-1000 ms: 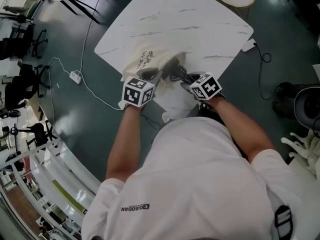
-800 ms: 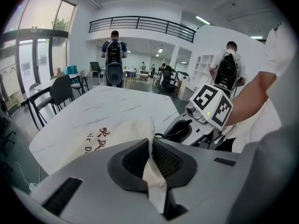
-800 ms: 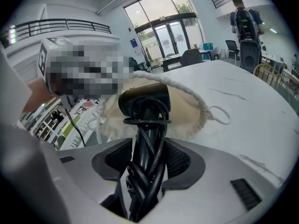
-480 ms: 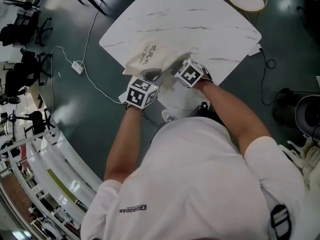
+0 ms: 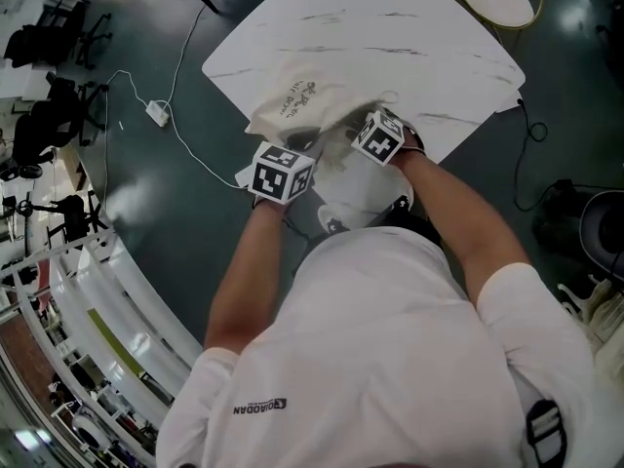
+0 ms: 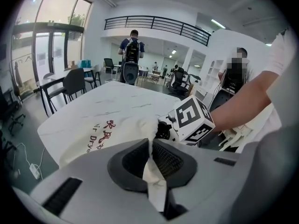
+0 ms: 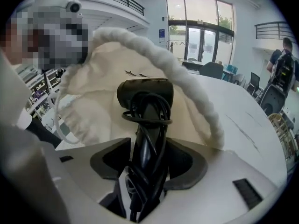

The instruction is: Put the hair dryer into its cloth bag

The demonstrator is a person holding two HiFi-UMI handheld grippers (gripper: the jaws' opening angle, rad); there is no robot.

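A person in a white shirt (image 5: 390, 359) leans over the near edge of a white marble-look table (image 5: 390, 27), 1 gripper in each hand. The left gripper (image 6: 150, 146) has its 2 jaws pressed together on a fold of the cloth bag (image 6: 107, 125), pinching the rim of its mouth. Just beside it, the right gripper (image 7: 148, 146) holds the black hair dryer (image 7: 145, 94) by its handle, which has black cord wound round it. Those jaws have just been opening, yet the handle stands between them with the pads against the cord. The dryer's head sits at the bag's open mouth, under the arc of a thick white drawstring (image 7: 187, 85). The cream bag, printed with red and dark lettering, lies across the near part of the table. Beyond the table, a white cable and plug (image 5: 156, 113) trail over the dark floor (image 5: 146, 213). Farther off, a person with a backpack (image 6: 132, 48) stands among chairs (image 6: 74, 83) in the hall.
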